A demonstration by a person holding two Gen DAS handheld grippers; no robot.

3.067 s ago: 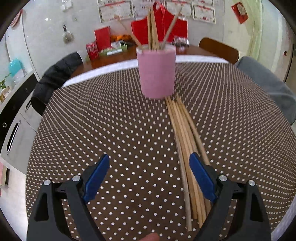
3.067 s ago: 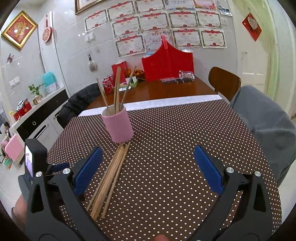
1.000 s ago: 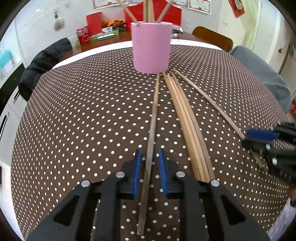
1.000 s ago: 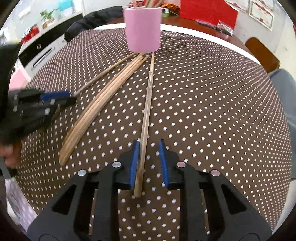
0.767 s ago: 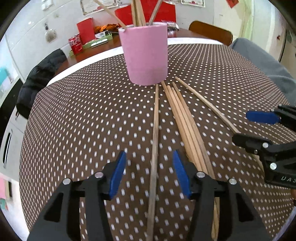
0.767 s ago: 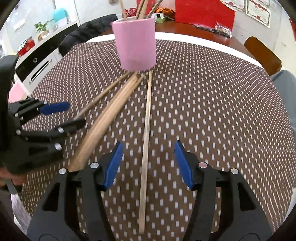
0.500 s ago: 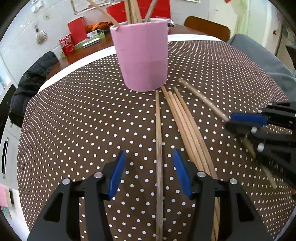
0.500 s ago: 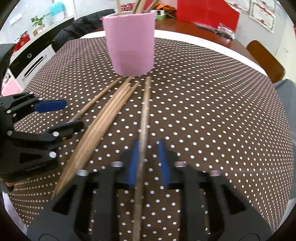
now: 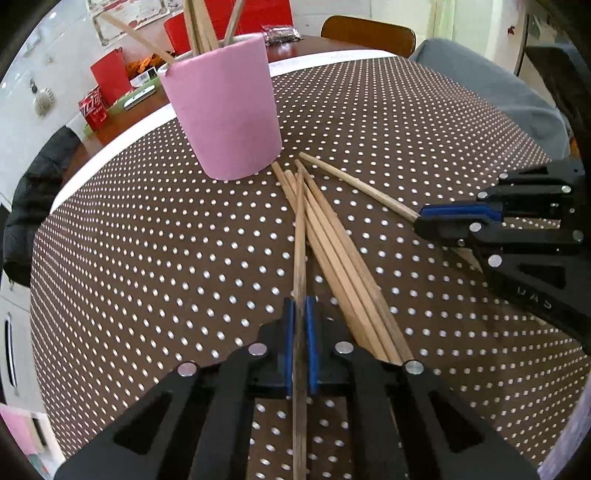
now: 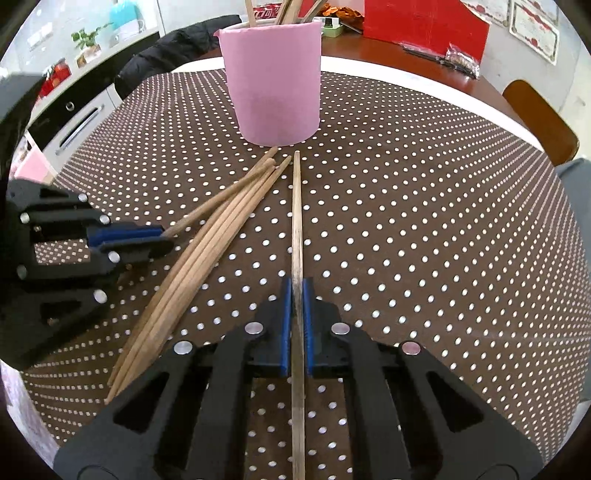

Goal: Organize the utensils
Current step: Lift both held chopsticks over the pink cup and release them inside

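A pink cup [image 9: 221, 110] [image 10: 273, 81] holding several chopsticks stands on the brown dotted tablecloth [image 9: 147, 258]. In front of it lies a bundle of loose wooden chopsticks [image 9: 340, 258] [image 10: 207, 251]. My left gripper [image 9: 300, 301] is shut on one chopstick [image 9: 300, 240] whose far tip rests over the bundle near the cup. My right gripper [image 10: 296, 282] is shut on another chopstick [image 10: 296, 221] that points at the cup's base. Each gripper shows in the other view, the right gripper [image 9: 419, 218] to the right and the left gripper [image 10: 168, 240] to the left of the bundle.
Beyond the cloth, the wooden table carries red boxes [image 10: 424, 26] and small packets. A dark jacket [image 9: 33, 192] hangs over a chair on the left. A wooden chair [image 9: 365, 33] and a grey cover [image 9: 491, 96] stand on the right. White cabinets [image 10: 74, 122] line the left wall.
Both grippers opened, slid along their chopsticks toward the cup, and shut again. The right closed half a second ago; the left has only just closed. The left wrist rolled.
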